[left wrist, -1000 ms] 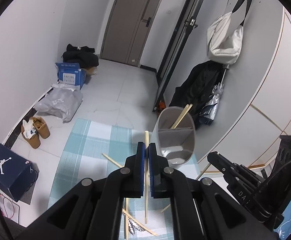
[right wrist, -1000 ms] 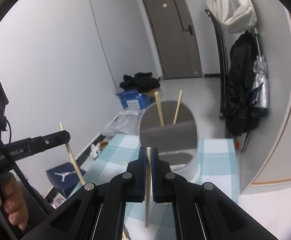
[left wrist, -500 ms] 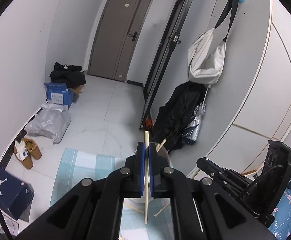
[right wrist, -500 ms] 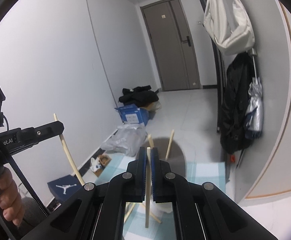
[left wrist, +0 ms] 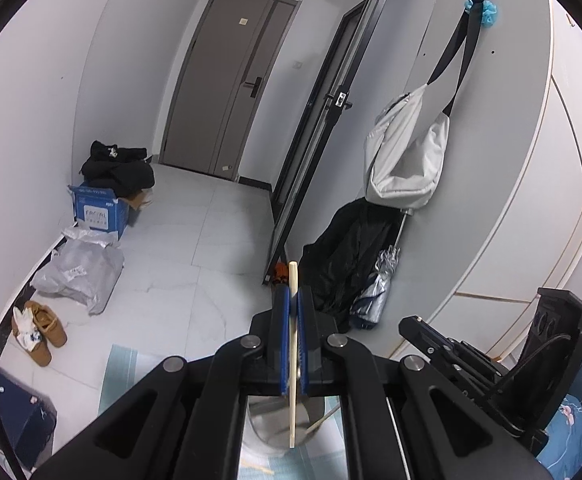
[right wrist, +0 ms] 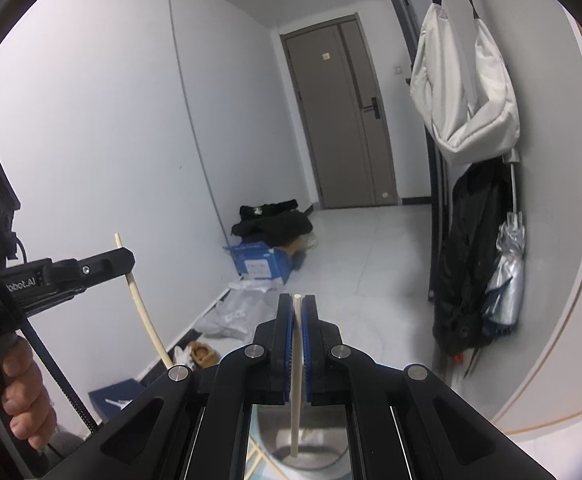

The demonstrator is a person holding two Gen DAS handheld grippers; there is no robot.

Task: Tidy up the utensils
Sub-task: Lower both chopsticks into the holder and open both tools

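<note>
**Both grippers raised, one chopstick clamped in each**

Both grippers have risen since the earlier frames — the grey utensil holder, then well up in each view, now shows only at the bottom edge between the gripper arms.

Left gripper [left wrist: 291,312]: blue pads pressed together on a pale chopstick [left wrist: 292,360]. That chopstick stands near upright, its top above the pads and its lower end over the utensil holder [left wrist: 267,420].

Right gripper [right wrist: 297,320]: pads pinching a second chopstick [right wrist: 296,392] — also near upright, with its lower end over the holder's opening [right wrist: 315,444].

From the right wrist view, the left gripper appears at the left edge, gripped by a hand [right wrist: 15,396]. Further chopsticks lie on the checked mat [left wrist: 119,364] beside the holder.
</note>
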